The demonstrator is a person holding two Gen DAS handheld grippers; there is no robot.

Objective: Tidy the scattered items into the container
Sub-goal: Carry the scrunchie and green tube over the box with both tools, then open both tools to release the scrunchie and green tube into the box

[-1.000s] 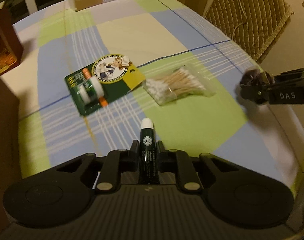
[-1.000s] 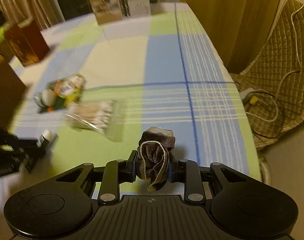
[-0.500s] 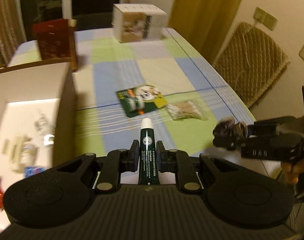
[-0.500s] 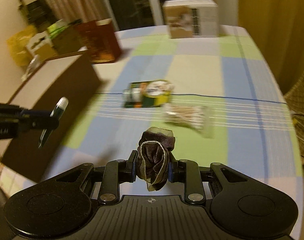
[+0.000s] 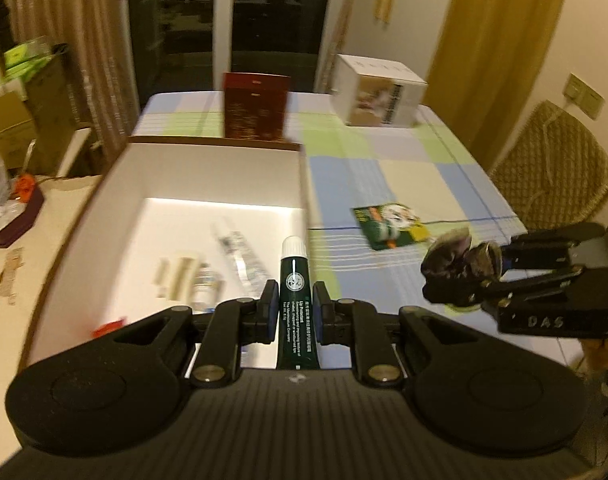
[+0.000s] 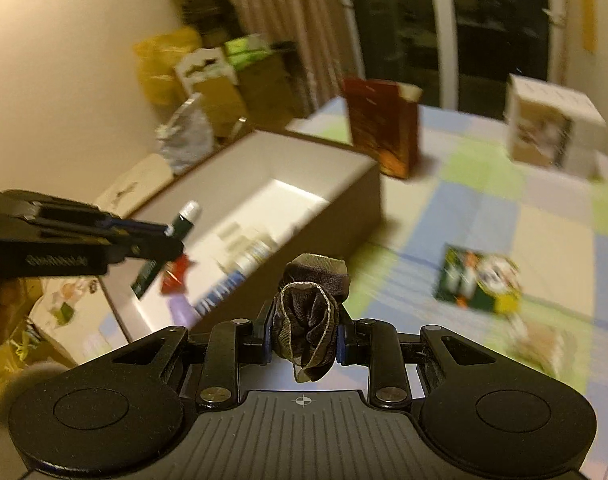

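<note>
My left gripper (image 5: 295,310) is shut on a dark green tube (image 5: 293,280) with a white cap, held over the near right part of the open white-lined box (image 5: 207,168). In the right wrist view the left gripper (image 6: 167,236) and its green tube (image 6: 181,224) hang above the open box (image 6: 344,184). My right gripper (image 6: 304,336) is shut on a rolled dark scrunchie (image 6: 308,316), in the air just right of the box. The left wrist view shows the right gripper (image 5: 456,280) with the scrunchie (image 5: 452,256). A green card pack (image 5: 390,226) lies on the checked cloth.
The box holds several small items (image 5: 207,272). A dark red box (image 5: 255,108) and a white carton (image 5: 378,94) stand at the table's far end. A blurred bag of cotton swabs (image 6: 540,344) lies near the green pack (image 6: 478,278). A wicker chair (image 5: 552,168) is on the right.
Both grippers have swung left and lifted with their loads, from over the cloth toward the box. The left gripper with the tube now hangs over the box's interior.
</note>
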